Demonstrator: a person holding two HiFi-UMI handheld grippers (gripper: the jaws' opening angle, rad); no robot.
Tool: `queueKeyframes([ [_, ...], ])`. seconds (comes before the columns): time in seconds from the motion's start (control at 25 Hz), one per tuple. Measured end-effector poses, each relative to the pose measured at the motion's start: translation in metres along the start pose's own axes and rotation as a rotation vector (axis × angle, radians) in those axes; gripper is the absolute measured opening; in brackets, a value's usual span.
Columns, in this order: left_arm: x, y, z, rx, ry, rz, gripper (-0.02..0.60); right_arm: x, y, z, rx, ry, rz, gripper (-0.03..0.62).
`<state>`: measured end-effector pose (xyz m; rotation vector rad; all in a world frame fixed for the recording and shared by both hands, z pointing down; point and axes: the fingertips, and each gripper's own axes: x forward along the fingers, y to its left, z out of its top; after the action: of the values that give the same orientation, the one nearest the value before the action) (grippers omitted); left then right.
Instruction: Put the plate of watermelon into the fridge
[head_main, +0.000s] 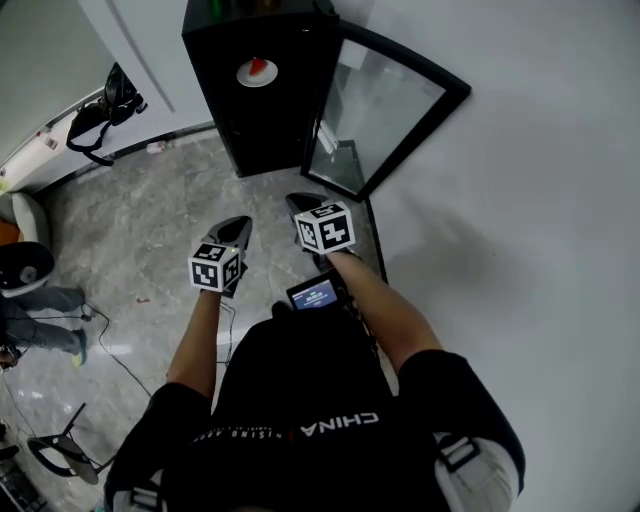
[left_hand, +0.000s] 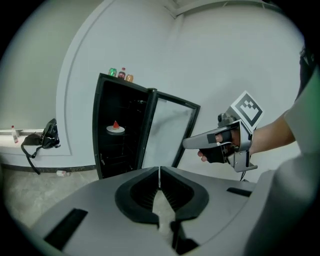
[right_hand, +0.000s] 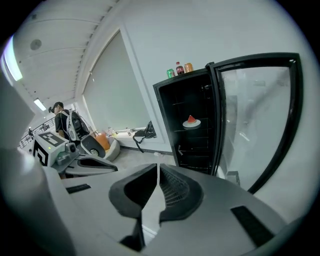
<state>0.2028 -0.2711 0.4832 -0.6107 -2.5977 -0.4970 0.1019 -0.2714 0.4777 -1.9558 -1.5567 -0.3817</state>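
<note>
I stood on the grey stone floor, well back from the black fridge, with both grippers held out in front of me and pointed toward it. The left gripper had its jaws together, the dark pads meeting at the tips, and nothing was between them. The right gripper was the same, tips touching and empty. In the head view the two sat side by side and apart from each other, each with its marker cube toward me. The plate of watermelon was inside the fridge, resting on an upper shelf, a white plate with a red wedge upright on it. Neither gripper was near it. The fridge's glass door stood swung wide open to my right, near the white wall. Three drink containers stood in a row on top of the fridge; I could not tell cans from bottles. Off to the left, a black bag lay on a low white ledge along the wall.
</note>
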Motion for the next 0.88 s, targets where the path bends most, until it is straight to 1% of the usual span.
queueKeyframes([
  [0.12,0.0,-0.018,-0.005,0.007,-0.004,-0.004,0.018,-0.015,-0.005,-0.006,-0.022,0.001,-0.004,0.026],
  [0.28,0.014,-0.042,-0.002,0.0,-0.008,-0.025,0.012,-0.035,-0.022,-0.006,-0.049,-0.001,-0.008,0.025],
  [0.48,0.034,-0.075,0.009,0.029,-0.004,-0.022,0.012,-0.062,-0.046,-0.015,-0.045,0.002,0.001,0.023],
  [0.6,0.042,-0.091,0.02,0.033,-0.003,-0.012,0.012,-0.067,-0.06,-0.014,-0.043,0.004,0.01,0.021],
  [0.88,0.045,-0.094,0.042,0.063,-0.019,0.02,0.012,-0.061,-0.051,0.008,-0.081,-0.031,0.067,0.021],
])
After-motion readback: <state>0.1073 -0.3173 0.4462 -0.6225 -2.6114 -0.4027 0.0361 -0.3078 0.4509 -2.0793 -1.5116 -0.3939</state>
